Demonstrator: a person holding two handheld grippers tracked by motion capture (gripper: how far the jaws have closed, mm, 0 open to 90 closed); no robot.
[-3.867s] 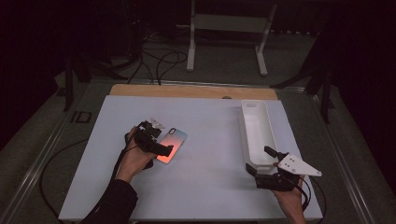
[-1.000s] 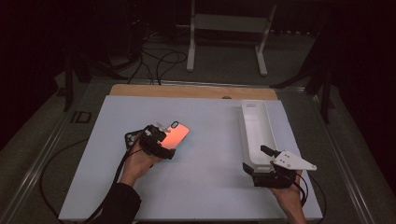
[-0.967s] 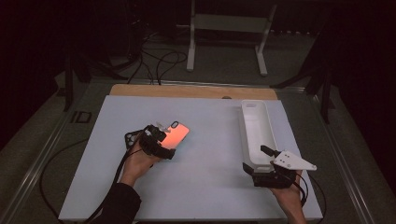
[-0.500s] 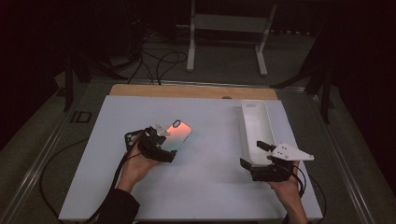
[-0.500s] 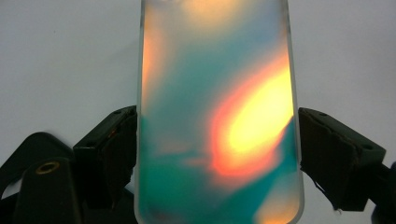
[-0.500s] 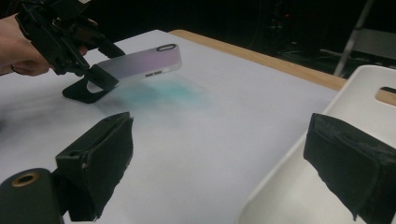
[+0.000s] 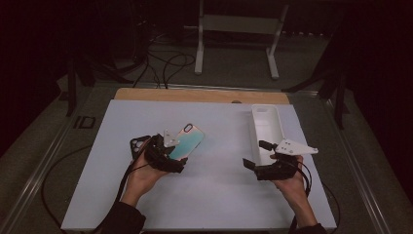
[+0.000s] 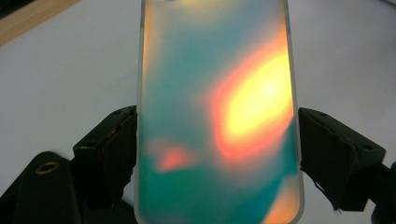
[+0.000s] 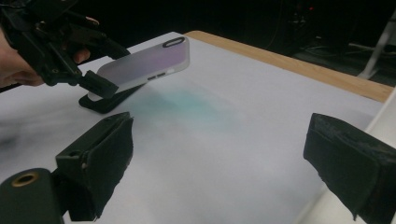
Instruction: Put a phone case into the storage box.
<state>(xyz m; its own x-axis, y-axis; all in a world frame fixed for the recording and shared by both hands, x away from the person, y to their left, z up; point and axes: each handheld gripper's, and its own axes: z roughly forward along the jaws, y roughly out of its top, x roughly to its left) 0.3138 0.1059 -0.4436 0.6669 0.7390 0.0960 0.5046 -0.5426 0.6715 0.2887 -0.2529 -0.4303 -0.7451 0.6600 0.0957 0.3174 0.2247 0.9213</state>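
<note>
My left gripper (image 7: 170, 155) is shut on the near end of an iridescent phone case (image 7: 186, 141). The case is tilted up off the white table (image 7: 219, 195), left of centre. In the left gripper view the case (image 8: 219, 93) glows teal and orange between the black jaws of the gripper (image 8: 217, 135). The right gripper view shows the case (image 9: 140, 63) held by the left gripper (image 9: 60, 51) above a black case (image 9: 105, 102). My right gripper (image 7: 254, 153) hovers open and holds nothing beside a white case (image 7: 267, 126); in its own view the right gripper (image 9: 219, 154) has its jaws wide apart.
The black case (image 7: 139, 145) lies just left of my left hand. A wooden strip (image 7: 199, 95) runs along the table's far edge. A white stand (image 7: 238, 24) and cables sit on the floor beyond. The white case's edge (image 9: 383, 116) shows at the right.
The left gripper has lifted and tilted the iridescent case, whose sheen went from orange to teal. The right gripper moved left, away from the white case's near end.
</note>
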